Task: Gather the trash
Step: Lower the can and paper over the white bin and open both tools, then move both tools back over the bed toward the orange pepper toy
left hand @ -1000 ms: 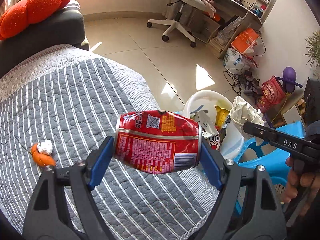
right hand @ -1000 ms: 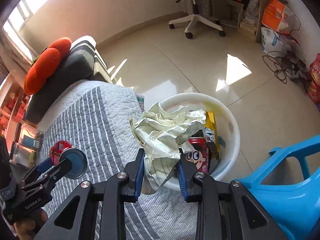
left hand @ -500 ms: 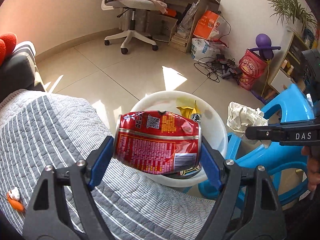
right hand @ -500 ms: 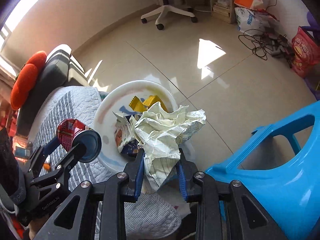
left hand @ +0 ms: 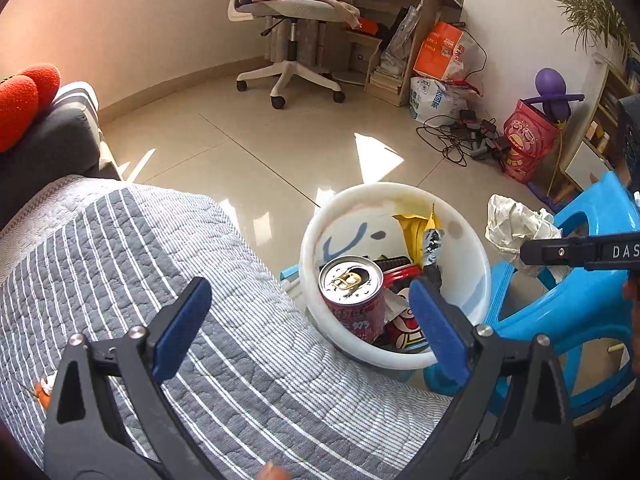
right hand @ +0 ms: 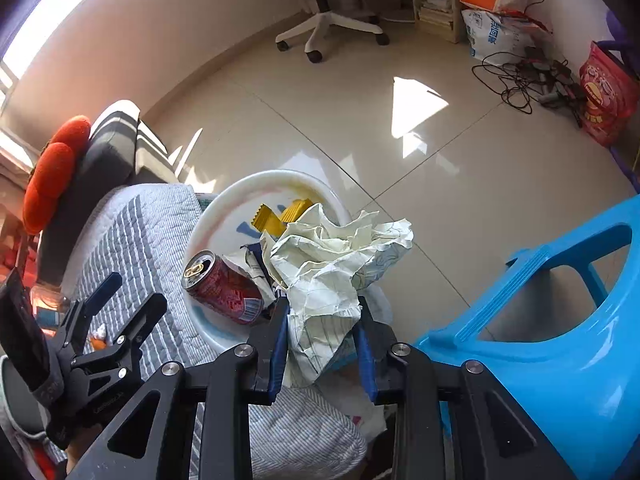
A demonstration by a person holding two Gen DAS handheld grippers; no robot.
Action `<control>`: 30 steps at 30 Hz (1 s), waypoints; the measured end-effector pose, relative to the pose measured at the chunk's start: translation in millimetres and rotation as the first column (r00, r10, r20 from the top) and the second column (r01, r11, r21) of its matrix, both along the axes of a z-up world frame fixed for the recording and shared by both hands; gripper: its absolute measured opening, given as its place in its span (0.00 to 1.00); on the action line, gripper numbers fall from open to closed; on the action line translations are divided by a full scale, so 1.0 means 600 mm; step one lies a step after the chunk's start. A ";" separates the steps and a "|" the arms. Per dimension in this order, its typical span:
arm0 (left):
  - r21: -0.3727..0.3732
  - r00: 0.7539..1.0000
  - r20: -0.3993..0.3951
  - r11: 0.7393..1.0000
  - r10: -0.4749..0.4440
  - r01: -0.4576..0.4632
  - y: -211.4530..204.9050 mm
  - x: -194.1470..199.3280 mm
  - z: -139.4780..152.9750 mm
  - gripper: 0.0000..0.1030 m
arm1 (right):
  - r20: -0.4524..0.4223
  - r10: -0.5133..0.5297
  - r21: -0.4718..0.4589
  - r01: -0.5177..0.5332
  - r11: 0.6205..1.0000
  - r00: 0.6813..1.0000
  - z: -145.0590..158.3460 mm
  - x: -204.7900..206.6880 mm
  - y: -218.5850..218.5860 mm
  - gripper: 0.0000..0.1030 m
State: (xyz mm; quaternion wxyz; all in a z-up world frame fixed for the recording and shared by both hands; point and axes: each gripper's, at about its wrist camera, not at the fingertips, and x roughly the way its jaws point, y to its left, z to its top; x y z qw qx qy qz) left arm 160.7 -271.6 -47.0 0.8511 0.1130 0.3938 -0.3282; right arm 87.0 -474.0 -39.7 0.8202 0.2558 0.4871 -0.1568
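We see L gripper (left hand: 308, 320) jaws just opened wide, red can (left hand: 352, 300) dropped in white basin (left hand: 476, 276); R gripper (right hand: 322, 344) grips crumpled paper (right hand: 332, 264) just above basin rim.

Bright sunlight; floor glare; fisheye warping

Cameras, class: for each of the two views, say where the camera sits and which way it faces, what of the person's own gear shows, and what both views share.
Left wrist: on the left gripper, looking down over the striped bed cover at the white bin; its jaws have just been opening, nothing between them.
Right wrist: on the right gripper, looking down; shut on crumpled paper by the blue stool.
Shared: bin, red can inside it, stool, each other's gripper.
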 end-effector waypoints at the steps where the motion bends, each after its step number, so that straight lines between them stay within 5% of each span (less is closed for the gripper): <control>1: 0.015 1.000 -0.002 1.000 0.009 -0.009 0.007 0.001 0.001 0.97 | 0.000 -0.001 -0.003 0.001 1.000 1.000 0.000 0.004 0.002 0.31; 15: 0.132 0.993 0.006 0.984 0.118 -0.117 0.139 0.000 0.023 0.99 | 0.056 0.020 -0.005 -0.019 1.000 0.998 0.004 0.068 0.038 0.32; 16: 0.135 0.992 0.007 0.983 0.125 -0.124 0.148 -0.001 0.026 0.99 | 0.071 0.019 -0.006 -0.018 1.000 0.997 0.007 0.073 0.041 0.34; 18: 0.140 0.990 0.009 0.981 0.137 -0.137 0.167 0.000 0.031 0.99 | 0.088 0.013 -0.013 -0.012 1.000 0.996 0.013 0.080 0.048 0.62; 19: 0.142 0.990 0.008 0.979 0.144 -0.143 0.177 0.001 0.033 0.99 | 0.098 0.010 -0.017 -0.008 1.000 0.995 0.017 0.082 0.052 0.65; 30: 0.176 0.965 -0.023 0.951 0.261 -0.253 0.292 0.017 0.048 0.99 | 0.073 0.062 -0.041 -0.059 0.997 0.995 0.020 0.111 0.110 0.67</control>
